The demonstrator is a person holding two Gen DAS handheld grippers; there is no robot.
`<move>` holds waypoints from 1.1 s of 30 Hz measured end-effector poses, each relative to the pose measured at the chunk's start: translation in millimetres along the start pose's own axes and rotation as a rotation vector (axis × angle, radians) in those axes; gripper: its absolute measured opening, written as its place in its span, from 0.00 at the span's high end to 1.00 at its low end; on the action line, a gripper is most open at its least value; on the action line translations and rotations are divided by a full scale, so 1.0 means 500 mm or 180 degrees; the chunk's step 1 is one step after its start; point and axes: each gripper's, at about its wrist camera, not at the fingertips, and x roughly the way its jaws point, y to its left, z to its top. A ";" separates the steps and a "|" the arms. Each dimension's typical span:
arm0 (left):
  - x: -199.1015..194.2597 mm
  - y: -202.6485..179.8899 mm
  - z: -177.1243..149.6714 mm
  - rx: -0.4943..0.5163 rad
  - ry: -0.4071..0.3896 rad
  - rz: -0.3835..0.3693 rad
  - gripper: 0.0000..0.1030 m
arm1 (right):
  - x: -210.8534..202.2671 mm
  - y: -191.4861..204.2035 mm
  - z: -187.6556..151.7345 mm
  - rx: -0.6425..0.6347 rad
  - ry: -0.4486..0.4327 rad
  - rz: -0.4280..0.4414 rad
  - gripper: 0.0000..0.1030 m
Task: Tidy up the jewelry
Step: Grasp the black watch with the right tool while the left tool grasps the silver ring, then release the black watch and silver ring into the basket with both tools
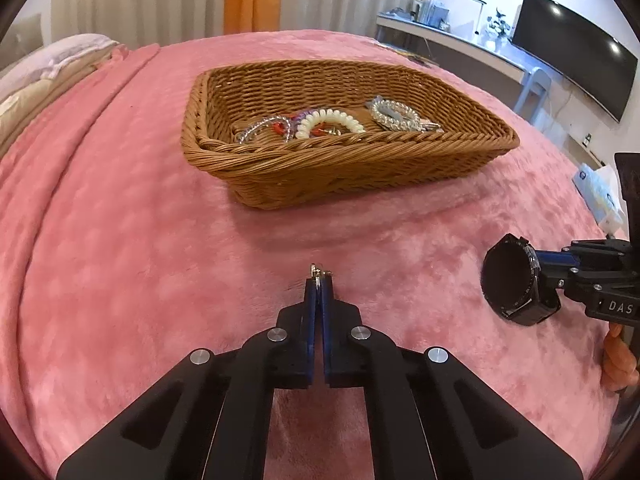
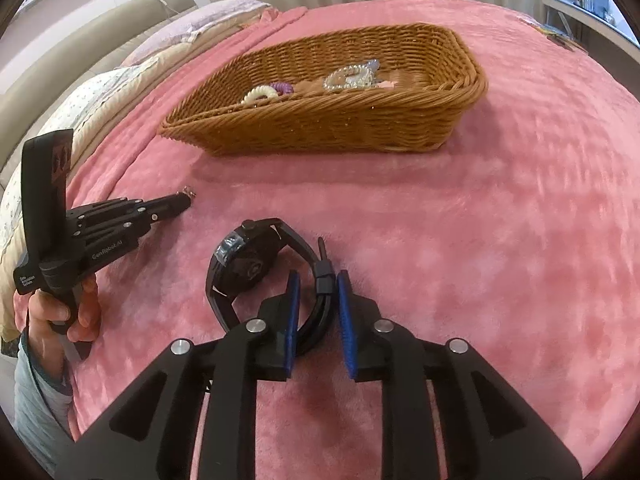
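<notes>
jaws: left gripper [image 1: 319, 280] pinching 1 earring [image 1: 316, 269] | 1 watch [image 2: 248, 264] | 1 basket [image 1: 280, 168]

Black tongs [image 2: 318, 280], blue pads [image 2: 291, 320], silver screws, "GenRobot.AI" lettering.

One wicker basket [image 1: 340, 168]; one black watch [image 1: 510, 278]; one small gold trinket [image 1: 316, 270]; two grippers.

Left wrist view: low over the pink blanket [image 1: 120, 240], looking forward along its fingers toward the near wicker basket [image 1: 320, 176]. Right wrist view: equally low, set to the right, facing the same basket [image 2: 340, 128]. Both share blanket, basket, and each other's gripper.
</notes>
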 end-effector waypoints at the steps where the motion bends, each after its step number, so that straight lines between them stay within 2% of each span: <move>1: -0.001 -0.002 0.000 0.0018 -0.0013 0.0015 1.00 | 0.004 0.004 0.003 -0.0010 0.0032 -0.0036 0.84; 7: -0.024 -0.031 -0.006 0.0166 -0.0144 0.0047 1.00 | 0.031 0.033 0.024 -0.0157 0.0152 -0.0320 0.84; 9: -0.037 -0.036 -0.008 0.0169 -0.0208 0.0025 1.00 | 0.021 0.042 0.021 -0.0223 0.0068 -0.0346 0.89; 16: -0.116 -0.061 0.009 0.0124 -0.0591 -0.0143 1.00 | -0.072 0.050 0.039 -0.0164 -0.0327 -0.0224 0.89; 20: -0.178 -0.087 0.065 0.0179 -0.0913 -0.0129 1.00 | -0.140 0.058 0.092 -0.0224 -0.0659 -0.0263 0.89; 25: -0.197 -0.099 0.154 0.0132 -0.1155 -0.0038 1.00 | -0.166 0.041 0.201 -0.0180 -0.0933 -0.0301 0.89; 29: -0.159 -0.084 0.228 -0.0032 -0.1229 -0.0018 1.00 | -0.134 0.016 0.274 -0.0089 -0.1034 -0.0351 0.89; 33: -0.091 -0.067 0.267 -0.0148 -0.1148 0.0050 1.00 | -0.067 -0.010 0.321 0.0027 -0.0895 -0.0408 0.89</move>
